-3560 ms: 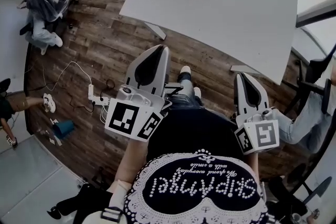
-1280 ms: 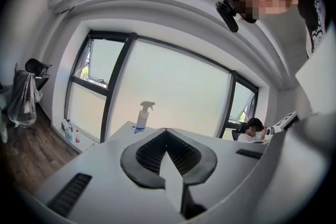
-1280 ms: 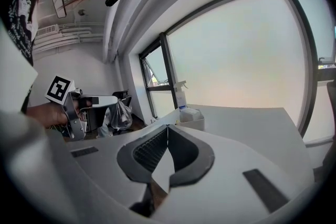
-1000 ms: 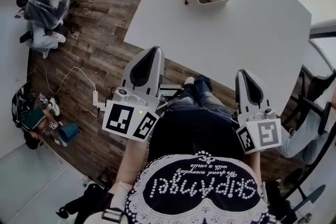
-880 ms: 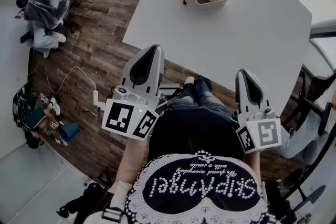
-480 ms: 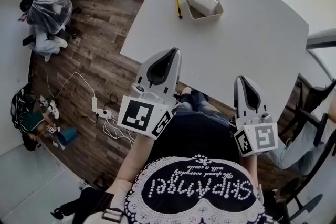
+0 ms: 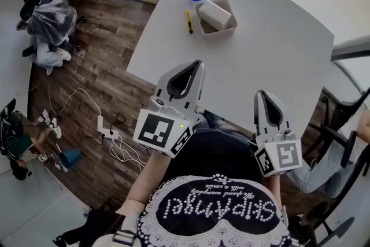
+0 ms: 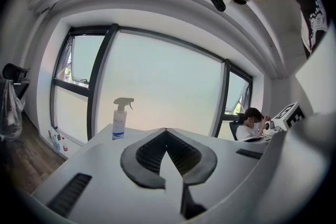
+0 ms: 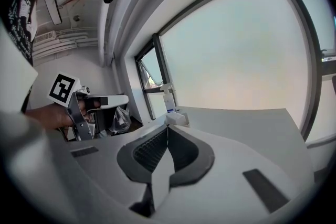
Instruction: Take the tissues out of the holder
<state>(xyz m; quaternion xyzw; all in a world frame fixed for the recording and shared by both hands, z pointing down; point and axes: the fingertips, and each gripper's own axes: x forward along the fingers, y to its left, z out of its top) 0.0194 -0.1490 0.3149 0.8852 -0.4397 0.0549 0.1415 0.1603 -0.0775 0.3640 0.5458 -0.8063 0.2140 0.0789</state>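
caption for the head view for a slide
Left gripper and right gripper, jaws shut and empty, short of the tissues in their holder.

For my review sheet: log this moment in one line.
stage: pre-grasp | left tool: shut, empty | right tool: shut, empty | tissues: in holder

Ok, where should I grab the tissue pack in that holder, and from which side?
Probably from above: the holder walls in the tissue pack, leaving only the top open. Pinch across its short width; it lies diagonally, so turn to match.
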